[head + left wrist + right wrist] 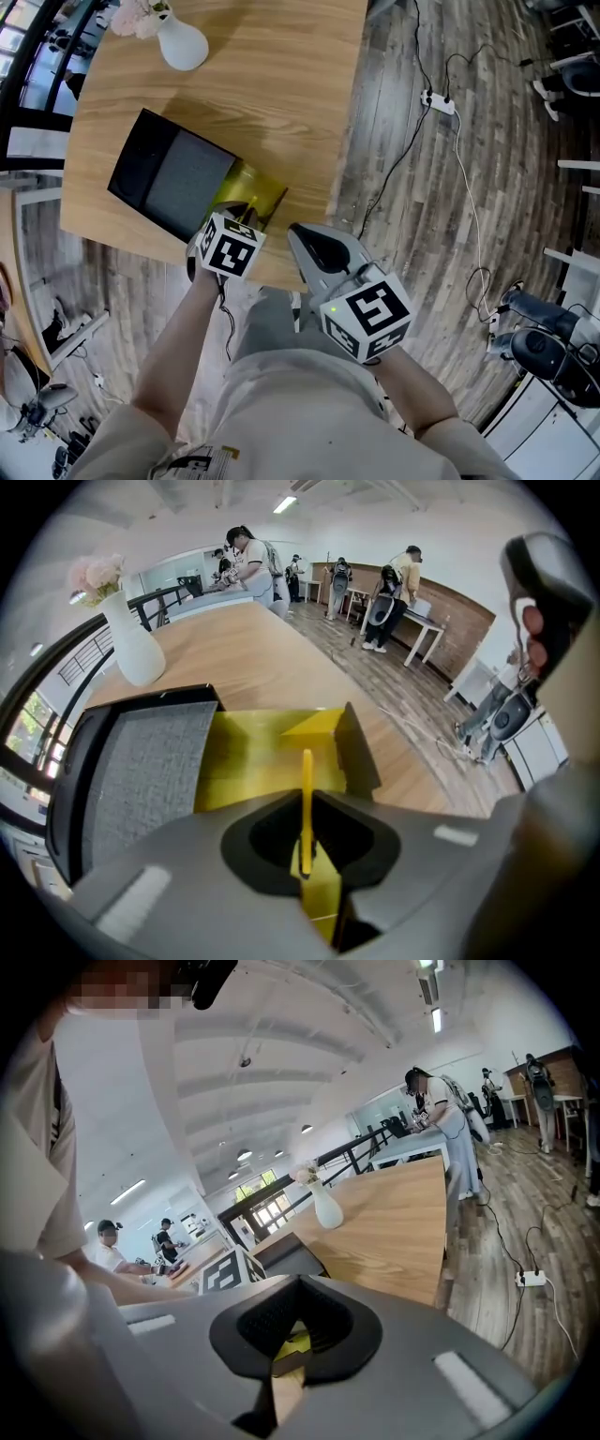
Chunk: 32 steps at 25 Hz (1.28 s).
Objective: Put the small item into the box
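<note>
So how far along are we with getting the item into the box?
Done: the box lies open on the table. In hand: the left gripper pinches its yellow flap. Left: no small item is clearly visible; the right gripper hovers by the table edge, something yellowish at its jaws, unclear what.

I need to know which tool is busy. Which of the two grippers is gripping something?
The left gripper, jaws shut on the thin yellow cardboard flap of the black box. The right gripper hangs clear of the wooden table, jaws together, holding nothing.
</note>
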Tool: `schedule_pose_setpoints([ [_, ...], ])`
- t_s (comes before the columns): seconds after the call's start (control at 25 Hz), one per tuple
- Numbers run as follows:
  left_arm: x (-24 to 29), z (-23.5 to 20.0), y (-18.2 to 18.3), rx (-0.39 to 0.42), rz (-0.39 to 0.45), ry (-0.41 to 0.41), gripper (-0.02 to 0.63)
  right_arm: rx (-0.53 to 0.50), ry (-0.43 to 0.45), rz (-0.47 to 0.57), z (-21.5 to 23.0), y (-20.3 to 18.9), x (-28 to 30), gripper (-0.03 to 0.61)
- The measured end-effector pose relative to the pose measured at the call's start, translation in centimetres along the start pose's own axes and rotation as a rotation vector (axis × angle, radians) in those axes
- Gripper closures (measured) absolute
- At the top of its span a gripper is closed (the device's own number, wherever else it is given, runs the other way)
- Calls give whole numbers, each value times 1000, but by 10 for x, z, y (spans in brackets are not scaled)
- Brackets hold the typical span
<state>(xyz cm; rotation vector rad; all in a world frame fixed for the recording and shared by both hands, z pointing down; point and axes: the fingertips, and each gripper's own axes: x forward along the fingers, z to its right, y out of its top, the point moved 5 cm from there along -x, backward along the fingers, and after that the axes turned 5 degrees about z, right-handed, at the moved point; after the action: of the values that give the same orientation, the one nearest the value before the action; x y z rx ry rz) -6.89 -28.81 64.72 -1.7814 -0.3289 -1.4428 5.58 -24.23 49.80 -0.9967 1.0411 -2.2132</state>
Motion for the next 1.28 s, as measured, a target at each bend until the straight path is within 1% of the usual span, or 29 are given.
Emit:
schedule_pose_setpoints([
  [0.16, 5, -4, -6, -8, -10, 10, 586, 15, -7, -4, 4, -3, 0, 578],
  [0.28, 9, -3, -10, -5, -24, 1, 586, 14, -8, -8, 5, -6, 1, 578],
  [0.44, 13, -1, -12, -33, -28, -16, 586, 11, -16, -5, 6, -5, 4, 578],
  [0.68, 14, 0, -15, -10, -23, -9, 583, -1, -12, -5, 4, -5, 5, 578],
  [0.76, 13, 0, -14, -7, -25, -13, 557, -5, -11, -7, 3, -5, 5, 578],
  [0.8, 11, 0, -14, -9, -23, -14, 555, -8, -10, -7, 2, -5, 4, 578],
  [1.04, -13, -3, -12, -30, 26, -3, 555, -40, -12, 4, -7, 2, 0, 578],
  [1.28, -50, -8, 3, -45, 125, 35, 556, -81, -29, 55, -15, 23, -9, 578],
])
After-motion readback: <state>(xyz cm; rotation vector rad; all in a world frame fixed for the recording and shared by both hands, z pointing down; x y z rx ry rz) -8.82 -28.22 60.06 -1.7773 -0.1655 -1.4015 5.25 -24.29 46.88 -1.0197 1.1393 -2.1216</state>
